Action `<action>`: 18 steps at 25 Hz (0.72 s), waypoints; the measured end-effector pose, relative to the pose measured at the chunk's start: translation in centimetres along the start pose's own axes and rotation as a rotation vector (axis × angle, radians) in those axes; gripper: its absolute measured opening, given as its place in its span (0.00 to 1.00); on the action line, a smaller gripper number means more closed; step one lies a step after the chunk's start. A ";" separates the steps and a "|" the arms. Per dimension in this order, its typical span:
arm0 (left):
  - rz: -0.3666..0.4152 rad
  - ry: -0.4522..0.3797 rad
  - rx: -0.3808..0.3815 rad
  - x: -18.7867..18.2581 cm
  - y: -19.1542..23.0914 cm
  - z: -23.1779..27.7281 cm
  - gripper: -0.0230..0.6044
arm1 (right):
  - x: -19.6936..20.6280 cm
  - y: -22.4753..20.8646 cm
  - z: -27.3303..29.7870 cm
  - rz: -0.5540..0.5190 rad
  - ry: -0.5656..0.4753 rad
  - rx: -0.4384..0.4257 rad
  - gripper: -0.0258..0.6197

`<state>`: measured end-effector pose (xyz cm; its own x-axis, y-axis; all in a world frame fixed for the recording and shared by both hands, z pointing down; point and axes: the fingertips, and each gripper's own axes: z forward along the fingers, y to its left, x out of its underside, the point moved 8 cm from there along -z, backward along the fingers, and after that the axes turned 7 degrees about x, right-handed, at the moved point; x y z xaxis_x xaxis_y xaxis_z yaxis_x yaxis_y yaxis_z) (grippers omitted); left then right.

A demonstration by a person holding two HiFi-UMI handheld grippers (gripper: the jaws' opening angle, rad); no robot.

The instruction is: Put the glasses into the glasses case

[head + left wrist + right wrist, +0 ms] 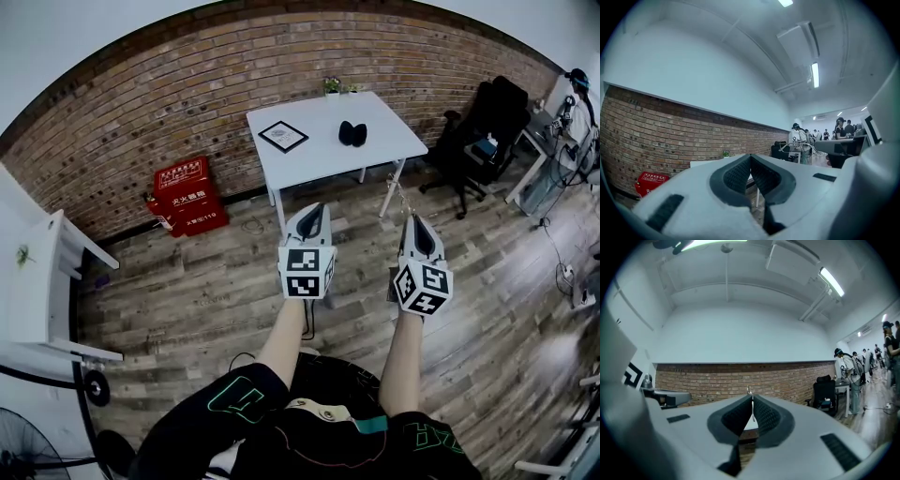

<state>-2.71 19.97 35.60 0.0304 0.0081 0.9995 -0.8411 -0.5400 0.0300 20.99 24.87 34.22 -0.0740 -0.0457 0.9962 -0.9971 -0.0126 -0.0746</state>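
Open wooden floor [187,291] lay between the white table [394,129] and the left gripper [315,214] and right gripper [414,223], whose pinched glasses [397,192] jutted ahead. The tabletop's near and right parts were bare. The glasses case [352,133], a framed sheet [283,136] and small plants [333,86] took up the rest. A black office chair [483,127] crowded the table's right side, and red boxes [187,192] stood to its left.

White surface [319,127], black glasses case [352,133], pale glasses [749,391], red boxes [190,192], reddish brick wall [187,84], white left tool [316,208] and right tool [416,220] with black-and-white square markers
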 end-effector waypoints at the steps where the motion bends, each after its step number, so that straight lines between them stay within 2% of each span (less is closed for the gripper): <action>1: -0.001 -0.002 -0.001 0.0 0.0 0.1 0.04 | 0.0 -0.1 0.0 0.002 0.000 0.001 0.06; 12: 0.004 -0.012 0.017 -0.3 -0.2 2.3 0.04 | 0.1 -2.5 0.9 0.034 0.005 0.050 0.06; 18: -0.003 -0.005 0.005 0.4 2.1 3.9 0.04 | 1.1 -1.7 3.7 0.046 0.015 0.039 0.06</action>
<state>-2.40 15.56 36.05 0.0357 0.0055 0.9993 -0.8383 -0.5442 0.0329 22.66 21.19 35.25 -0.1206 -0.0321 0.9922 -0.9913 -0.0498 -0.1221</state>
